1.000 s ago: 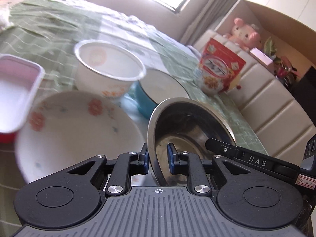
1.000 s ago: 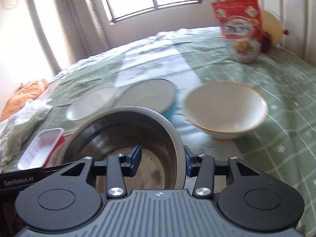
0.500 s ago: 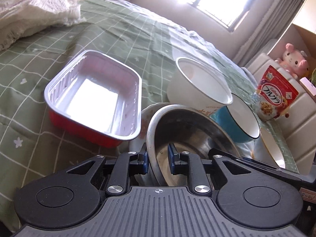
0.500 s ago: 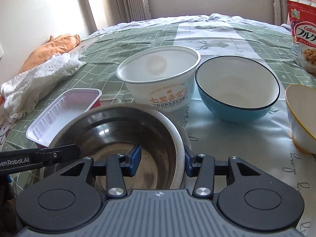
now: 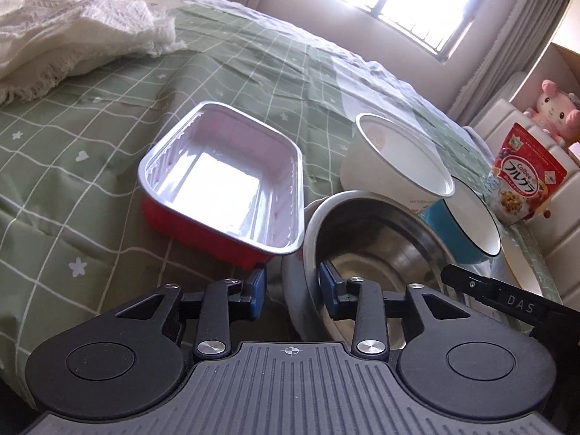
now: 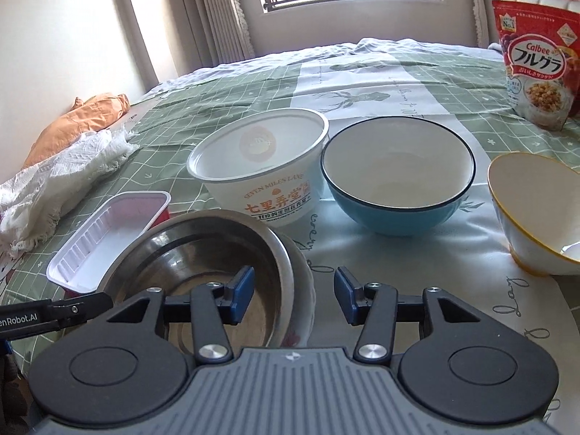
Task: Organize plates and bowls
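A steel bowl (image 5: 377,243) (image 6: 203,253) sits nested in a white flowered dish (image 5: 291,290) (image 6: 302,330) on the green checked cloth (image 5: 108,137). My left gripper (image 5: 293,286) straddles the bowl's near-left rim; its jaws are opening and the left pad stands clear of the rim. My right gripper (image 6: 293,291) straddles the bowl's right rim, its jaws also opening, with gaps on both sides. Each gripper shows as a black finger at the edge of the other's view.
A red foil tray (image 5: 224,181) (image 6: 108,232) lies left of the steel bowl. Behind it stand a white paper bowl (image 6: 264,166), a blue bowl (image 6: 395,181) and a yellow-rimmed bowl (image 6: 533,217). Cereal bag (image 6: 536,72) far right, white cloth (image 6: 54,188) far left.
Both grippers brought the steel bowl left and down onto the flowered dish. The left jaws have since spread off the rim, and the right jaws have widened slightly.
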### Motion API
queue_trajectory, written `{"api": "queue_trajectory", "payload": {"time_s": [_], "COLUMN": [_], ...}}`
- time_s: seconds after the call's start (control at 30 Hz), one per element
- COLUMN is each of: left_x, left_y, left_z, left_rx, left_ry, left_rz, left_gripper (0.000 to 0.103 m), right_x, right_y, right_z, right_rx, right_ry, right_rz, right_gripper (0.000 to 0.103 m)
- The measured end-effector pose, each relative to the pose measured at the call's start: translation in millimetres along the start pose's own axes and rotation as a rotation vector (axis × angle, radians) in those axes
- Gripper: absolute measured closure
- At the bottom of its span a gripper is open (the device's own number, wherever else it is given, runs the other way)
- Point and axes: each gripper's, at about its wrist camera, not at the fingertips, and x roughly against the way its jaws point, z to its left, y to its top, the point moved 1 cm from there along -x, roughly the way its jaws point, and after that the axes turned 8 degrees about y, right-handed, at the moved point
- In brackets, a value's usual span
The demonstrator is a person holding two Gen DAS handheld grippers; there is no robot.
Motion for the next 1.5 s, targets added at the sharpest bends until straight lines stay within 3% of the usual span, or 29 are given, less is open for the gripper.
{"api": "queue_trajectory", "payload": {"time_s": [0.17,0.37,0.47,0.7,0.93,1.5], "left_x": [-8,-29,-38,-35,-42,-37], "left_y": [0,3,5,4,-9,-9], "left_z": [-2,-2,-11,-32,-61,-57], "left_rx": [0.013,0.090,0.078,0.022,-0.050,-0.016], "left_ry": [0.003,-0.078,-0.048,-0.073,-0.139,-0.116], "left_rz": [0.031,0.109,0.129,0.136,0.170,0.157], "left_gripper": [0.063,0.065,0.064,0.056,0.057,0.061], "right_x": [-9,-40,-39,-8,10,18], "right_y": [-3,-7,-7,-13,-24,-27], "right_z": [-8,-16,-16,-18,-48,-46], "right_rx": [-0.051,-0.174,-0.185,-0.124,-0.182,-0.142], "right_ry": [0.057,0.174,0.188,0.106,0.078,0.051], "right_rz": [0.052,0.174,0.179,0.113,0.102,0.050], "right_gripper": [0.054,0.052,0.052,0.051,0.051,0.050]}}
